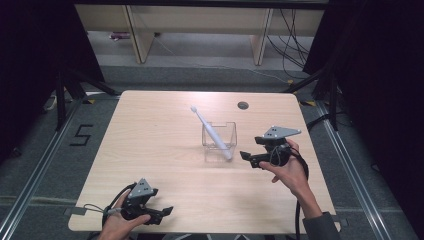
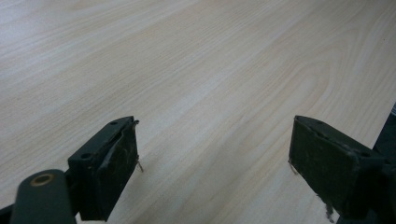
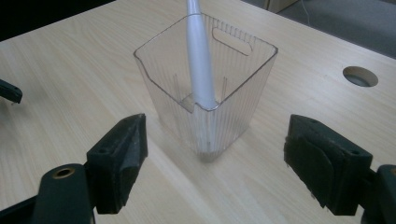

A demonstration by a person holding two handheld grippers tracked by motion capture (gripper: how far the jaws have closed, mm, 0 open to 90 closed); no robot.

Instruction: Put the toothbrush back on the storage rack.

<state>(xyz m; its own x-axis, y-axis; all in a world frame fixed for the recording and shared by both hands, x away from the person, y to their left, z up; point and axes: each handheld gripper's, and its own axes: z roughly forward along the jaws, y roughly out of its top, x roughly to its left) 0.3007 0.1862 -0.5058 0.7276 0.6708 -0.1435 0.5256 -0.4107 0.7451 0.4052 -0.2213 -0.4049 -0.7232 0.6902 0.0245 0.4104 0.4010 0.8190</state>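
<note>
Two sets of tongs are seen over a pale wood tabletop (image 1: 150, 150), each held in a person's hand. The right tongs (image 1: 246, 158) are held just beside a clear ribbed container (image 1: 219, 135), jaws spread wide w/ nothing between them; in the right gripper view the container (image 3: 205, 93) stands upright just ahead of the open jaws, apart from both. A white toothbrush (image 1: 212, 132) is leaned inside the container, handle end down in a near corner, head tilted up and out toward the far left. Its handle (image 3: 200, 60) is seen through the near wall in the right gripper view. A slot handle is cut in the container's far wall. The left tongs (image 1: 167, 212) are kept near the tabletop's near edge, well apart from the container, jaws likewise open and empty over bare wood. A round cable hole (image 1: 243, 105) is set in the tabletop beyond the container. Nothing is placed between the right tongs and the container. Beyond the tabletop, a grey floor, wooden furniture legs and loose cables (image 1: 292, 40) are visible.
</note>
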